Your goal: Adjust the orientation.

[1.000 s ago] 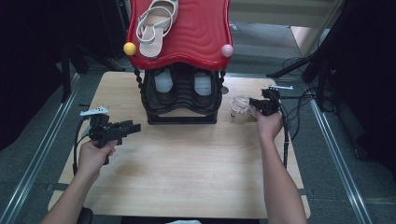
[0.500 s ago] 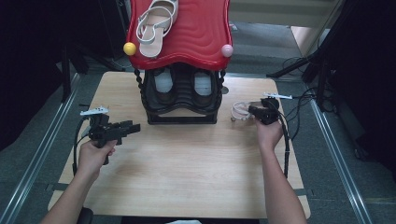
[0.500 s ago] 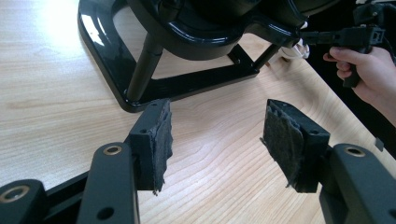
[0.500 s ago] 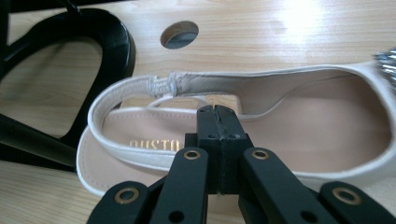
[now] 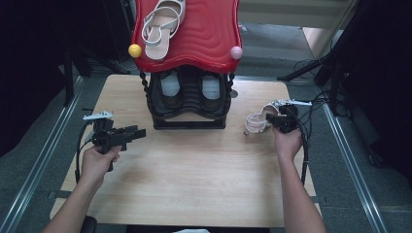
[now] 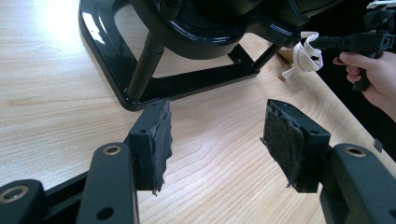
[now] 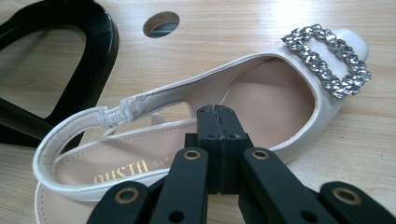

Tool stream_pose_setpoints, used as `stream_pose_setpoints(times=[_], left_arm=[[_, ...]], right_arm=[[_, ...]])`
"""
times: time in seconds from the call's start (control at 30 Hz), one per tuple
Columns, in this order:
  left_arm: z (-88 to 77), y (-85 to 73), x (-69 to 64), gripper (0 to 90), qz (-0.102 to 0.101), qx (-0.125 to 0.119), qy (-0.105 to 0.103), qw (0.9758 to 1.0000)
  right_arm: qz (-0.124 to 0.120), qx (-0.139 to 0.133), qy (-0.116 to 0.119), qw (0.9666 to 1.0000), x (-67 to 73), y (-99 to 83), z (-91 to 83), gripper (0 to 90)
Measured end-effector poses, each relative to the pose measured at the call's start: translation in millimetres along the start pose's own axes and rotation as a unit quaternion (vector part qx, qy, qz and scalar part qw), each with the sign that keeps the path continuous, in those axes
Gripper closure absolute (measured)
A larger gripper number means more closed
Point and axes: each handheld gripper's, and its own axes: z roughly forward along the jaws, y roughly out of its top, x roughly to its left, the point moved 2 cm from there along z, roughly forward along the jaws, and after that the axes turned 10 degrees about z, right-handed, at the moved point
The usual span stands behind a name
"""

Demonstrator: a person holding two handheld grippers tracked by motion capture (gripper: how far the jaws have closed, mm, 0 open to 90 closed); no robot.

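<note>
Table (image 5: 194,184) of pale wood. Left gripper (image 5: 137,133) hovers over its left part, jaws spread, nothing between the pads (image 6: 161,140). Rack (image 5: 189,104) stands at centre rear: sandal (image 5: 163,22) on its red top, black shoes (image 5: 189,90) below. Right gripper (image 5: 268,121) at right, jaws pressed together on the side edge of a white sandal (image 7: 261,88), right of the rack.

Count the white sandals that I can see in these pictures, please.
2. One sandal lies on the red top shelf; the other sandal is on the table, gripped by the right tool.
</note>
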Motion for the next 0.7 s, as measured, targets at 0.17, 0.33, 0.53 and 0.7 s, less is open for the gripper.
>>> stream_pose_setpoints(times=[0.17,0.33,0.53,0.7], left_arm=[[-0.5,0.0,0.1,42.0,0.0,0.0,0.0,1.0],[2.0,-0.4,0.8,42.0,-0.002,0.003,-0.003,1.0],[2.4,-0.6,-0.4,42.0,0.001,0.004,-0.003,1.0],[2.0,-0.5,-0.7,42.0,0.001,0.005,-0.005,1.0]], right_arm=[[-0.001,-0.001,-0.011,0.9999,-4.0,0.8,1.2,90.0],[0.011,0.002,-0.012,0.9999,-8.6,-0.8,1.2,90.0],[0.008,-0.006,0.003,0.9999,3.0,0.7,-1.8,90.0],[-0.007,-0.007,0.01,0.9999,16.4,3.2,-1.7,90.0]])
